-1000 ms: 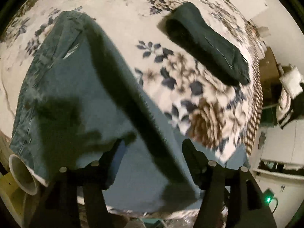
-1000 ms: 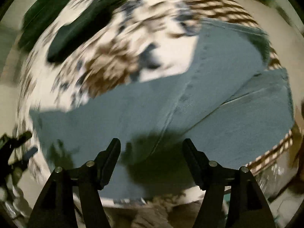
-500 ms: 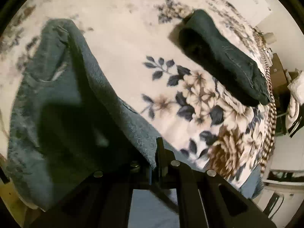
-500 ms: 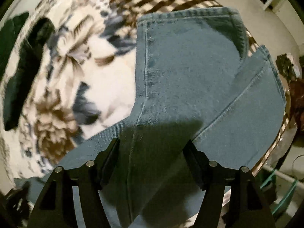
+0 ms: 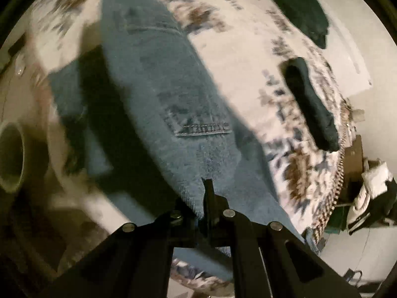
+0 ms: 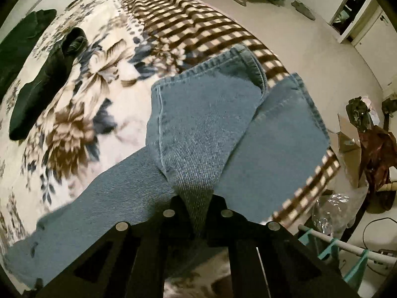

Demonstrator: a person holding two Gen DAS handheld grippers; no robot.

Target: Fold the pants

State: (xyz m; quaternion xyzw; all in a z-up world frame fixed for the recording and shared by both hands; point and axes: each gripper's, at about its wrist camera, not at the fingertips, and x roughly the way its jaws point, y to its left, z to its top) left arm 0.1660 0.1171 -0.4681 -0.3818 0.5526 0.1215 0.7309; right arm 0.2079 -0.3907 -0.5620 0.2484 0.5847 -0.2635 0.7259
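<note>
While jeans [image 6: 206,134] are lying mostly spread on bed [image 6: 104,57], you are only beginning fold. Left tool [image 5: 202,198] is pinching denim near pocket; right tool [image 6: 198,213], jaws just closed, is gripping raised leg fabric. Folds remaining, I judge.

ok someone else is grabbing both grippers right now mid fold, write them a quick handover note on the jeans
Left gripper: shut on the jeans, pinching a raised fold near the back pocket.
Right gripper: jaws have just closed; shut on the leg end, which is lifted over the other leg.
Jeans lie on the floral bedspread, leg hems near its checked border. Two dark folded garments sit further back on the bed.
Done: both ends gripped, fabric coming up off the bed.
Left: lay the fold down, square the edges, finish folding, probably set them by the others.
</note>
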